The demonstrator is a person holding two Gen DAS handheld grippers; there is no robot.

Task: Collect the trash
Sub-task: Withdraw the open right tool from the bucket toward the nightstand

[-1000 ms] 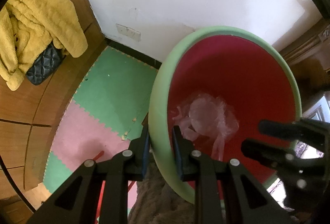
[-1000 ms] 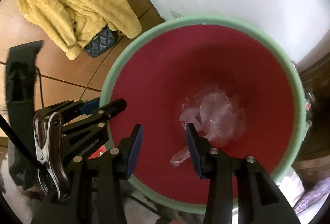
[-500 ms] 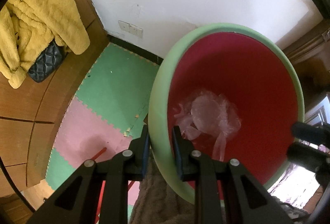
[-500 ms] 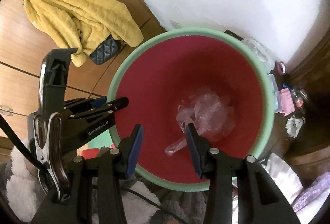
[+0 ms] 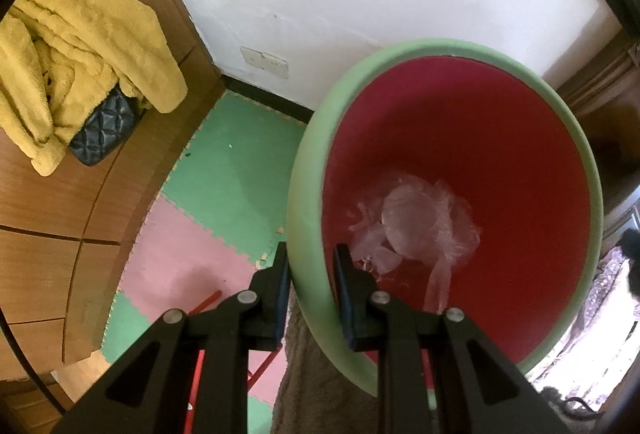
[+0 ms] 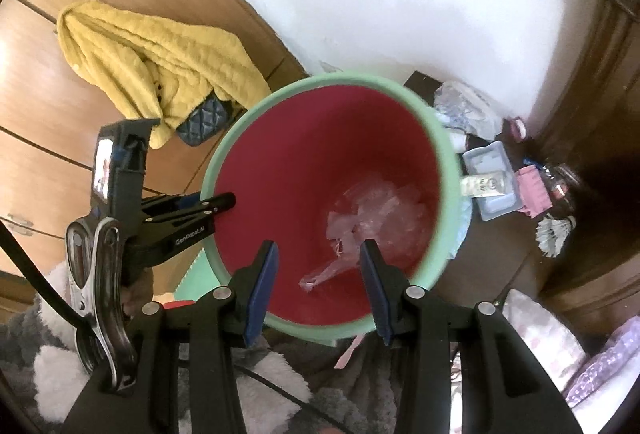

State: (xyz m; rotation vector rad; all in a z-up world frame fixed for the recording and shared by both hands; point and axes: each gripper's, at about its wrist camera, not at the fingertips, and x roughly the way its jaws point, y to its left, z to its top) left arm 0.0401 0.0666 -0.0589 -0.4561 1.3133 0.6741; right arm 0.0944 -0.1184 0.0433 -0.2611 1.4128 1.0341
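Green-rimmed red bin (image 5: 472,138) on top, clamped at its near wall by the left gripper (image 5: 308,274), one pad outside and one inside; below, crumpled clear plastic (image 6: 372,218) on the bin floor, under and beyond the half-open, empty right gripper (image 6: 318,270).

Left gripper (image 5: 308,274) clamped shut, pointing steeply down; right gripper (image 6: 318,272) open, empty
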